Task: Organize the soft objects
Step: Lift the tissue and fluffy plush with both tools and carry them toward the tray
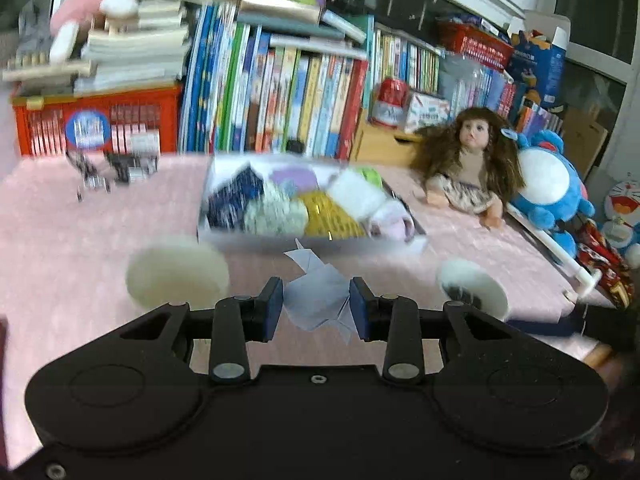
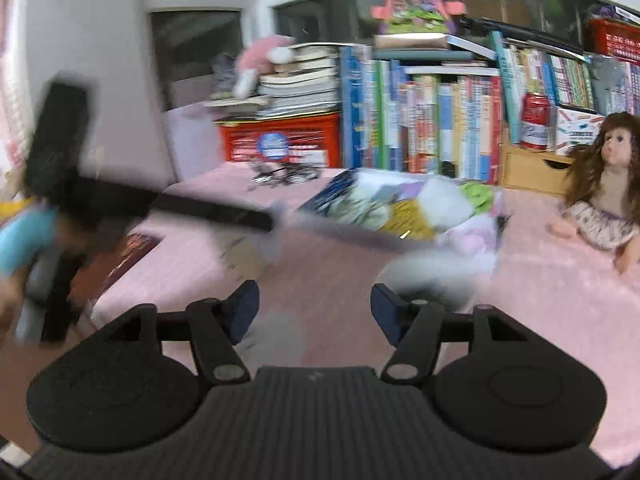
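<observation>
The box (image 1: 280, 236) already holds rolled socks (image 1: 276, 212); the left gripper (image 1: 316, 306) clamps a pale cloth (image 1: 316, 296) just before it, the right gripper (image 2: 314, 306) gapes empty.

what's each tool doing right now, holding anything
Left tool: shut on the pale folded cloth, pinched between its pads.
Right tool: open, nothing between its pads, above the pink tabletop.

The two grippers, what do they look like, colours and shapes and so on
Both are matte black with two rounded lobes, angled link arms with silver pivot pins, and dark blue finger pads. The left gripper has a smooth body with a small centre screw. The right gripper has a finely ribbed body. No cables or sleeves show.
</observation>
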`<control>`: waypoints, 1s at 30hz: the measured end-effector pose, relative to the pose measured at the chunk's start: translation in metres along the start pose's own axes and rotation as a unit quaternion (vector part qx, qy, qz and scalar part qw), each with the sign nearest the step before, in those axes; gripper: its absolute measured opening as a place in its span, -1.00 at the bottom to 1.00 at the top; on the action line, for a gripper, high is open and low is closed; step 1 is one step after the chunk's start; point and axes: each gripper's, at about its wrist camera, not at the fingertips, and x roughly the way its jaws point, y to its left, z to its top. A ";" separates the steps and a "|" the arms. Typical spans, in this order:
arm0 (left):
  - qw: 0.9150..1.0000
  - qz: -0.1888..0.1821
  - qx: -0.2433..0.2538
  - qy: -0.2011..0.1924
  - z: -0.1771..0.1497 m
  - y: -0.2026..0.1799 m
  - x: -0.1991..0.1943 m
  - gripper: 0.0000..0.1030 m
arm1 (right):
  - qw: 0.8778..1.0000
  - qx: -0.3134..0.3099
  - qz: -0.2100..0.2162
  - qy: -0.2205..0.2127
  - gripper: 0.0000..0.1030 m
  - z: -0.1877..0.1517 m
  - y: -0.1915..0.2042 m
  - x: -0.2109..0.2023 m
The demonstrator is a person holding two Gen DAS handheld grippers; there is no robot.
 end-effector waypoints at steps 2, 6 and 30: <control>1.000 -0.008 0.000 0.008 -0.007 0.002 -0.002 -0.34 | 1.000 -0.018 -0.001 0.005 0.52 -0.023 0.017 0.005; 1.000 0.008 0.019 -0.012 -0.022 -0.001 -0.013 -0.34 | 0.999 -0.024 -0.037 -0.023 0.70 -0.049 0.036 0.025; 0.999 0.021 0.020 -0.030 -0.053 -0.003 -0.022 -0.33 | 0.996 0.033 -0.051 -0.071 0.27 -0.079 0.046 0.066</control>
